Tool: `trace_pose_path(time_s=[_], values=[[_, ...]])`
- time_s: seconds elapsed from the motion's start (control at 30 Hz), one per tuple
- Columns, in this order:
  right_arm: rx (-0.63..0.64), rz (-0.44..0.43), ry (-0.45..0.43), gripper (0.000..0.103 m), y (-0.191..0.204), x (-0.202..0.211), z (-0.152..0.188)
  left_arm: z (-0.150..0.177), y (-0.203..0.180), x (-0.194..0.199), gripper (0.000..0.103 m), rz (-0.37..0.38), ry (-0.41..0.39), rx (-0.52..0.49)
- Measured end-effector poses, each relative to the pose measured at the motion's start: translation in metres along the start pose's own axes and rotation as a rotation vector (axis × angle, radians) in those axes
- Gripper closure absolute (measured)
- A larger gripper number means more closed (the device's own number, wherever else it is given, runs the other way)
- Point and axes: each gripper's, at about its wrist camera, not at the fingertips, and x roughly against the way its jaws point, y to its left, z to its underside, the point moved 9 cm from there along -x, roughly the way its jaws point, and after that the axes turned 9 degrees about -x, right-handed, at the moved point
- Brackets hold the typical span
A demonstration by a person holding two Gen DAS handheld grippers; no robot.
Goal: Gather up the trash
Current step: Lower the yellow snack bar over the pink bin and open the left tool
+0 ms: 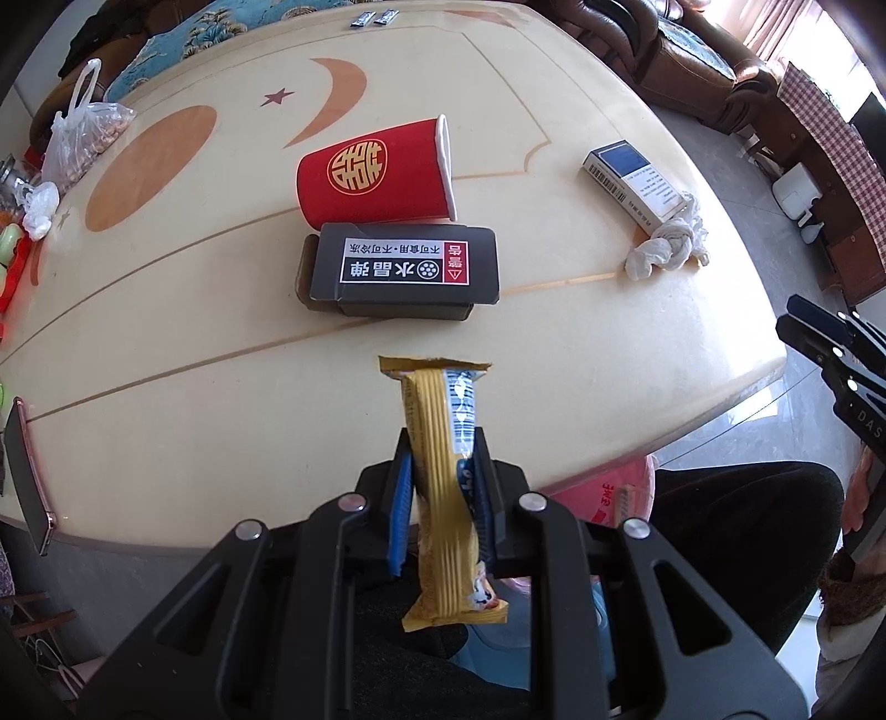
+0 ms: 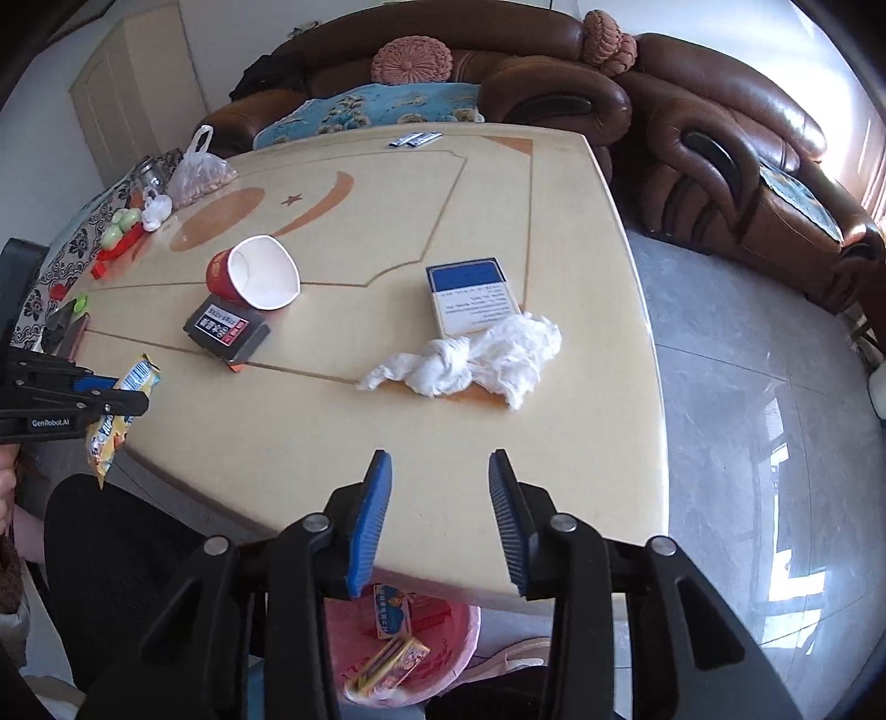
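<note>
My left gripper (image 1: 443, 443) is shut on a yellow snack wrapper (image 1: 437, 399), held upright over the near table edge; the same wrapper (image 2: 119, 421) shows at the left of the right wrist view. My right gripper (image 2: 440, 459) is open and empty above the table's near edge. Ahead of it lie a crumpled white tissue (image 2: 470, 360) and a blue-and-white box (image 2: 470, 296). A red paper cup (image 1: 371, 171) lies on its side behind a black box (image 1: 404, 271). A pink bin (image 2: 421, 642) with wrappers inside stands below the table edge.
The cream table (image 2: 387, 232) also carries a plastic bag (image 1: 83, 138), a phone (image 1: 27, 471) at its left edge and two small sachets (image 1: 374, 19) at the far side. Brown sofas (image 2: 720, 138) stand behind. A person's dark-clothed leg (image 2: 111, 554) is beside the bin.
</note>
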Motion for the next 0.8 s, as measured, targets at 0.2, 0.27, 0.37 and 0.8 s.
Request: trace_pose_path(time_s=[0.2,0.27,0.37,0.8], values=[[0.037,-0.017,0.037,0.041,0.009,0.000,0.035,0.001,-0.010,-0.002,0.083,0.019,-0.007,-0.028],[0.056,-0.005,0.064,0.035,0.013,-0.006,0.053,0.002,-0.013,-0.005,0.083,0.029,-0.005,-0.030],[0.038,-0.030,0.096,0.035,0.018,-0.012,0.067,0.004,-0.018,-0.006,0.083,0.044,-0.003,-0.035],[0.053,-0.100,0.054,0.035,0.041,-0.002,0.066,0.037,-0.062,0.010,0.083,0.084,-0.021,-0.122]])
